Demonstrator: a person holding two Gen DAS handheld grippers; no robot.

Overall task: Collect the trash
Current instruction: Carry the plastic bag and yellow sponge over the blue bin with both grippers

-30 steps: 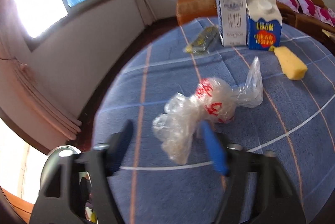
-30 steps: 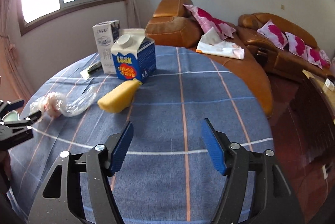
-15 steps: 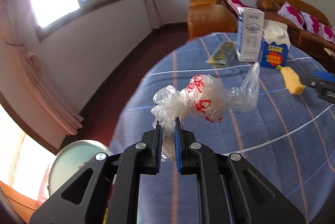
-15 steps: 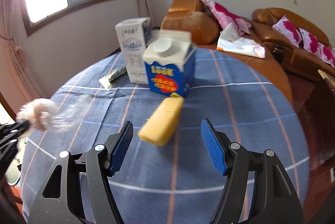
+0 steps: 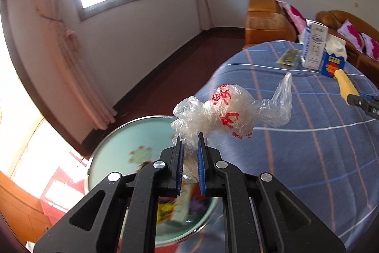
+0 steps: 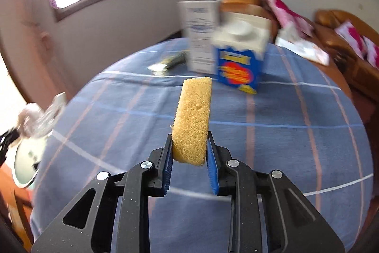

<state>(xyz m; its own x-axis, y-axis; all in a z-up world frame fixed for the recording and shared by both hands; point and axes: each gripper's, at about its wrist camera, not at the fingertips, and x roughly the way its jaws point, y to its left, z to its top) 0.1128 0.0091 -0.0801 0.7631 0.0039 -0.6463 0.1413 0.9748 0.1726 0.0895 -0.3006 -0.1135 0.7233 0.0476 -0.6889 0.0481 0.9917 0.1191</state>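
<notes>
A crumpled clear plastic bag with red print hangs from my left gripper, which is shut on its twisted end. The bag is off the table, above the rim of a pale green basin that holds colourful scraps. My right gripper has its jaws closing on a yellow sponge; both blue pads touch its near end. In the right wrist view, the bag and the basin show at the far left. The sponge appears at the right edge of the left wrist view.
A round table under a blue checked cloth carries a white carton, a blue carton and a flat dark wrapper at its far side. Orange sofas with pink cushions stand behind. The basin sits low, beside the table's left edge.
My left gripper shut on the bag's end, lifted it and carried it left over the basin. My right gripper moved up to the sponge and its jaws came in around it.
</notes>
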